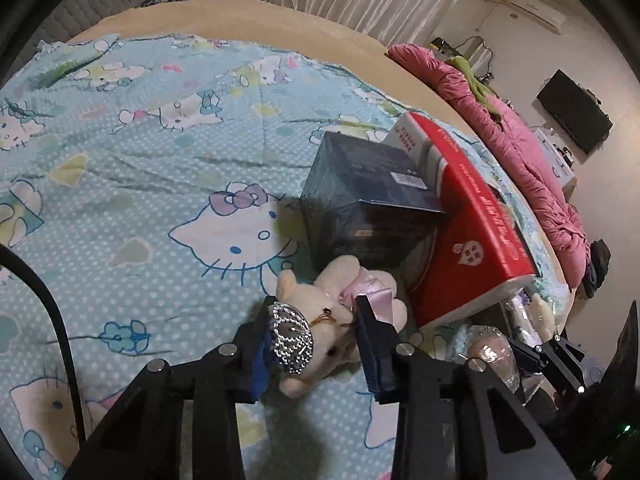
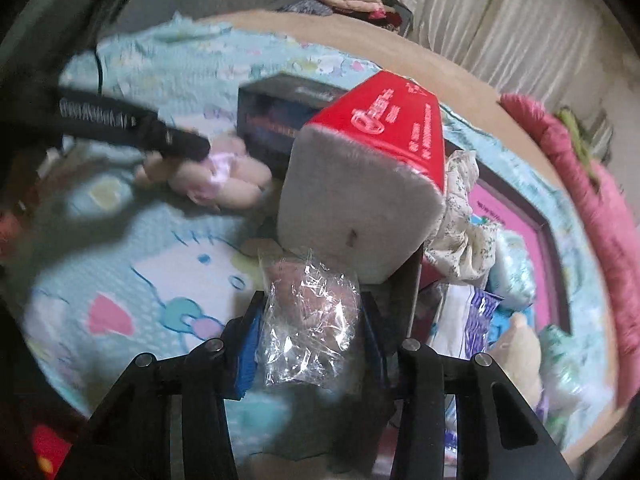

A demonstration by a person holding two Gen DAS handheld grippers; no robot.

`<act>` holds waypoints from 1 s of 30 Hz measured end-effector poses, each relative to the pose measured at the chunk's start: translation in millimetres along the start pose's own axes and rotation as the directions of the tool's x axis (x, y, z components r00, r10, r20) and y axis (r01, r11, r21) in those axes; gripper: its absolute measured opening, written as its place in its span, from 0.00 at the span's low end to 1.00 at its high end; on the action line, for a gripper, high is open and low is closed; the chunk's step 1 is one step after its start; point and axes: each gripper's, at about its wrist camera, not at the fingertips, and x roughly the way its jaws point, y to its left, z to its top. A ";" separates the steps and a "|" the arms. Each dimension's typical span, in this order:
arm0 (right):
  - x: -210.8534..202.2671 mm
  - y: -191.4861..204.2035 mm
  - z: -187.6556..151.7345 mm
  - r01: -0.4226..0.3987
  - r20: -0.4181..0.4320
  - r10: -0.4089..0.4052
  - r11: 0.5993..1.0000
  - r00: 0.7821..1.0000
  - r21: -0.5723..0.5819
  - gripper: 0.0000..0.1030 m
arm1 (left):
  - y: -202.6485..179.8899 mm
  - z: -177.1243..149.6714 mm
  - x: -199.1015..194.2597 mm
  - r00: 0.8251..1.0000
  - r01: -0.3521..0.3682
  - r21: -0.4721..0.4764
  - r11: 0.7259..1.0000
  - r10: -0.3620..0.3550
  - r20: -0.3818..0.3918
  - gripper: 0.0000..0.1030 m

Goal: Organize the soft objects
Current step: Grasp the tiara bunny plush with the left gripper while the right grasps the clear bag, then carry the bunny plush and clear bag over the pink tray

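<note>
Between the left claw (image 1: 316,344) pads sits a plush toy (image 1: 320,344); right claw (image 2: 312,320) pinches a glare-obscured wrapped bundle (image 2: 308,304).

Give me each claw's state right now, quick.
Left claw: closed on the cream plush toy by its head.
Right claw: closed on the clear-wrapped pink soft item.

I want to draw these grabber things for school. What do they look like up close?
Each one is a black frame of angled struts with round silver bolts. The left gripper and the right gripper both have two flat fingers with blue pads on the inner faces. A thin black cable curves past the left one. No sleeves or clothing show clearly.
</note>
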 end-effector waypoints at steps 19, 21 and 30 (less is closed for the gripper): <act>-87.6 -12.9 -0.9 -0.096 0.191 0.073 0.988 0.979 0.118 0.44 | -83.5 -5.9 -91.9 0.987 -0.099 0.176 0.979 0.074 0.142 0.36; -95.1 -17.5 -1.5 -0.098 0.208 0.068 0.986 0.976 0.134 0.44 | -92.0 -6.8 -97.8 0.987 -0.097 0.190 0.977 0.070 0.148 0.36; -127.1 -42.0 -4.6 -0.094 0.274 0.037 0.976 0.961 0.197 0.44 | -139.0 -7.7 -117.0 0.982 -0.112 0.266 0.958 0.066 0.177 0.36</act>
